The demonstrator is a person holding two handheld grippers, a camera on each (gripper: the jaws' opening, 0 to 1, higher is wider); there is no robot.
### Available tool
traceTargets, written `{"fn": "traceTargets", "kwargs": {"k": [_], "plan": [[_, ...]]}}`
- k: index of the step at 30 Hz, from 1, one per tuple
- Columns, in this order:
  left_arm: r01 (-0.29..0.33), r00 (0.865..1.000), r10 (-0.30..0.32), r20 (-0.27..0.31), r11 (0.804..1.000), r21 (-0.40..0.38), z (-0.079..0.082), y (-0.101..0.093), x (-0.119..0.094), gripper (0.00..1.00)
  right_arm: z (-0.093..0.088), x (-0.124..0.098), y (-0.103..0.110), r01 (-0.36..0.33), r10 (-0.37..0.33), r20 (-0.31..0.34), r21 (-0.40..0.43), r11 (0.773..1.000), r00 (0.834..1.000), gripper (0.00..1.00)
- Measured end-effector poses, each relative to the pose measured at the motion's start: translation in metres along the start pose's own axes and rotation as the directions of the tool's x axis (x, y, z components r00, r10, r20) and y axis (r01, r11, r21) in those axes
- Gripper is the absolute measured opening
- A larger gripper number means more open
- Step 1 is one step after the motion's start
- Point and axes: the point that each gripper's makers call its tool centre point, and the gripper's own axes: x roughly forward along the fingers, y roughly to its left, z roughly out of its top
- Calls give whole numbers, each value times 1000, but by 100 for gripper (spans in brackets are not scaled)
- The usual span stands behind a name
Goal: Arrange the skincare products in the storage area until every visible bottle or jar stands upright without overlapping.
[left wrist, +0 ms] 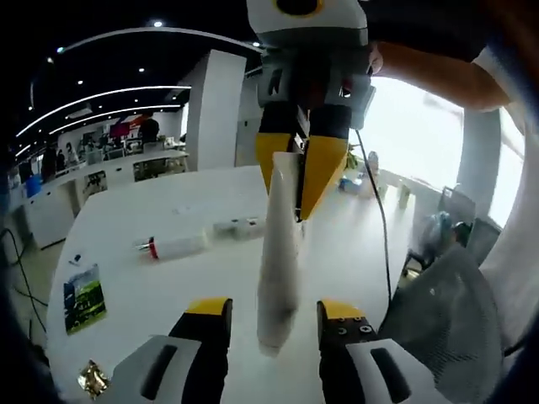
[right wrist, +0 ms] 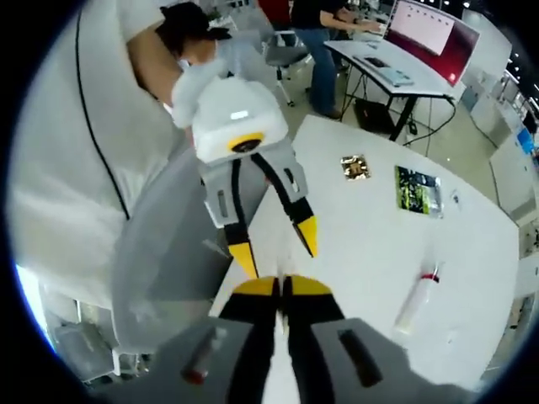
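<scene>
Overhead, the right gripper (left wrist: 296, 181) pinches a long white squeeze tube (left wrist: 280, 269) dangling between the left gripper (left wrist: 274, 324)'s wide-apart jaws, above the white desk (left wrist: 152, 286).

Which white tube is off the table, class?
The long white tube pinched by the right hand-held gripper hangs in the air; the white tube with the red cap lies flat on the white table.
</scene>
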Motion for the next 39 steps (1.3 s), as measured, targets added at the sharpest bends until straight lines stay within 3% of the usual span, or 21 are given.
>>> {"fn": "traceTargets", "kwargs": {"k": [6,10,16,21,24,30,39], "plan": [[-80,997,80,-7,995,-53,-8,15,-9,56,-8,-8,-14,26,-26,-10,18,999,1000,2],[-138,990,136,-26,988,-69,-17,25,-12,56,-15,-13,-25,52,-52,-23,26,998,998,2],[-151,988,148,-54,987,-50,-30,19,-16,51,-26,-27,-46,90,-88,-25,65,994,996,2],[-184,983,185,-15,981,64,-21,21,-19,47,-37,-39,-62,127,-125,-28,92,988,992,2],[-184,982,186,-19,981,59,-24,22,-20,46,-43,-42,-68,142,-138,-39,93,986,990,2],[-250,967,251,43,968,-16,-19,40,-30,43,-57,-43,-82,155,-149,-64,104,982,987,1],[-240,970,239,29,970,24,-22,35,-26,40,-72,-40,-104,174,-161,-88,168,970,983,1]]}}
